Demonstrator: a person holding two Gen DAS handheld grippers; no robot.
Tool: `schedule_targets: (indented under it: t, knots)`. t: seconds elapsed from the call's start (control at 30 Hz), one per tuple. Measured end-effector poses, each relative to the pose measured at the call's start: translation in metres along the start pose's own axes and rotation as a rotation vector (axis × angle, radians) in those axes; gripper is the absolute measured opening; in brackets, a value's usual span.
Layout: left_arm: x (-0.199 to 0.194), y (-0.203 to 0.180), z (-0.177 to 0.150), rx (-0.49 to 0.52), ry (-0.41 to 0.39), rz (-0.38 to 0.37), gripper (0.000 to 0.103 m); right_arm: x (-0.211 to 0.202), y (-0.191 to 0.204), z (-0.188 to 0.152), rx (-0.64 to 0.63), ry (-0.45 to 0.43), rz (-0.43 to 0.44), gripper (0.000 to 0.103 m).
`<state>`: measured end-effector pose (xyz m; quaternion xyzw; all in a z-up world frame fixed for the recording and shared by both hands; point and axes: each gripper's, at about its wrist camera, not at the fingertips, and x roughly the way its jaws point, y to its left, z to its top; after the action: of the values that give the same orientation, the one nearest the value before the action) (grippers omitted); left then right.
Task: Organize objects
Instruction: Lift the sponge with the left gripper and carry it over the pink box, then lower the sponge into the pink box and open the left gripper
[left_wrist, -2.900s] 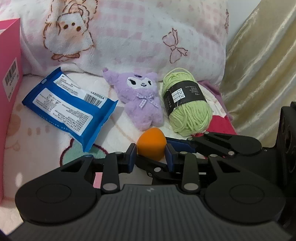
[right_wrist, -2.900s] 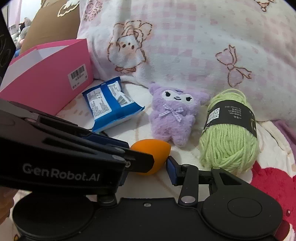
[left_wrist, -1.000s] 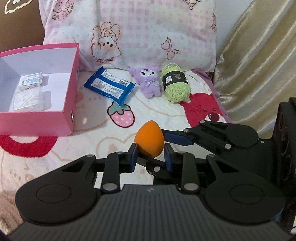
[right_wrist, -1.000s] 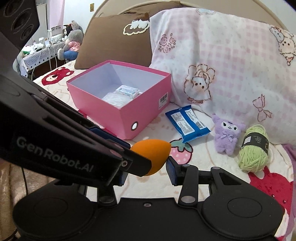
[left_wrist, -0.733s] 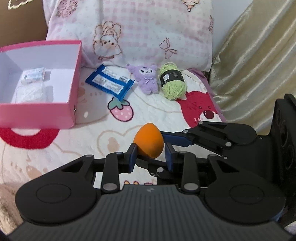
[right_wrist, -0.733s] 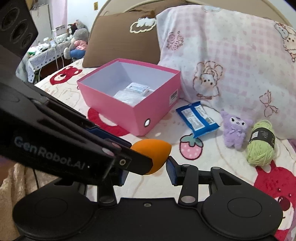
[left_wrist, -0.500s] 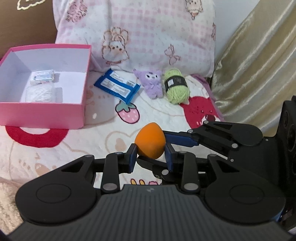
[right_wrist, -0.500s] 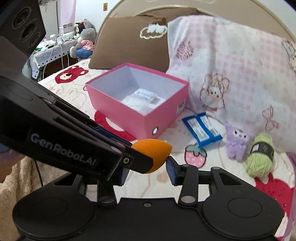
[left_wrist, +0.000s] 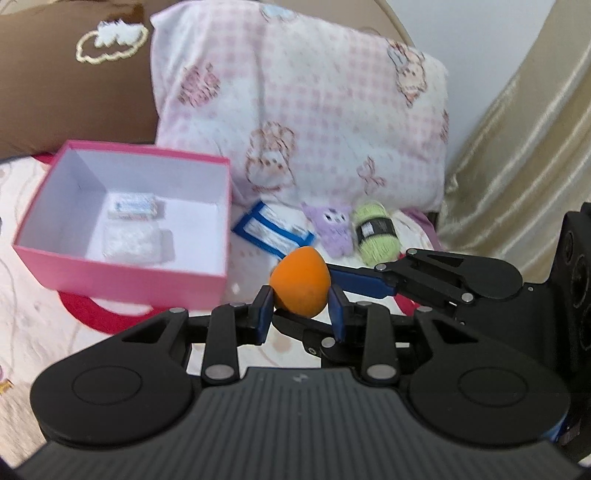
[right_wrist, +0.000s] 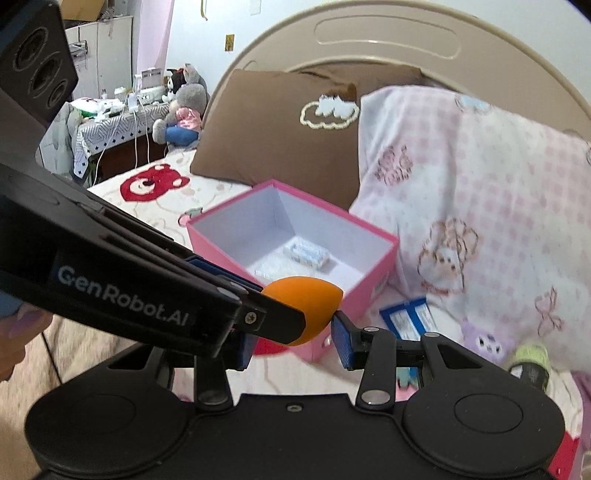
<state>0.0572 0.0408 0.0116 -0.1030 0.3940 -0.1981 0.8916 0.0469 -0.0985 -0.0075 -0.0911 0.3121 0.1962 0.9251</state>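
Both grippers have been lifted up off the bed since the earlier shots, so way more of the pink box (left_wrist: 122, 284) is seen now, open side up, with two small white packs lying inside. The orange sponge (left_wrist: 300, 283) is clenched between the jaws of the left gripper (left_wrist: 300, 314), held in the air above the bed (left_wrist: 33, 332). The right gripper (right_wrist: 291, 341) is pressed in from the side too, jaws grasping the same sponge. Left behind by the pink checked pillow (left_wrist: 314, 122): blue packet (left_wrist: 271, 234), purple plush (left_wrist: 330, 229), green yarn (left_wrist: 376, 232).
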Motion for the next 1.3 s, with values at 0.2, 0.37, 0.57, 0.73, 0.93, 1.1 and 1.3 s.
schedule_targets:
  t: [0.2, 0.37, 0.57, 0.73, 0.93, 1.1, 1.3]
  knots:
    - [0.000, 0.032, 0.033, -0.043, -0.019, 0.020, 0.030, 0.030, -0.005, 0.037, -0.002, -0.006, 0.017, 0.048]
    - [0.008, 0.064, 0.062, -0.069, -0.014, 0.034, 0.030, 0.064, -0.006, 0.067, 0.025, 0.028, 0.033, 0.048]
    - [0.034, 0.106, 0.090, -0.124, -0.008, 0.059, 0.030, 0.116, -0.007, 0.096, 0.035, 0.091, 0.021, 0.047]
    - [0.067, 0.140, 0.105, -0.180, 0.027, 0.060, 0.031, 0.160, -0.012, 0.109, 0.060, 0.153, 0.000, 0.046]
    - [0.102, 0.175, 0.105, -0.229, 0.044, 0.076, 0.031, 0.212, -0.016, 0.112, 0.098, 0.232, 0.004, 0.046]
    - [0.125, 0.203, 0.099, -0.268, 0.074, 0.070, 0.031, 0.246, -0.012, 0.107, 0.113, 0.281, 0.012, 0.046]
    - [0.150, 0.222, 0.100, -0.294, 0.104, 0.071, 0.031, 0.277, -0.021, 0.103, 0.190, 0.322, 0.032, 0.046]
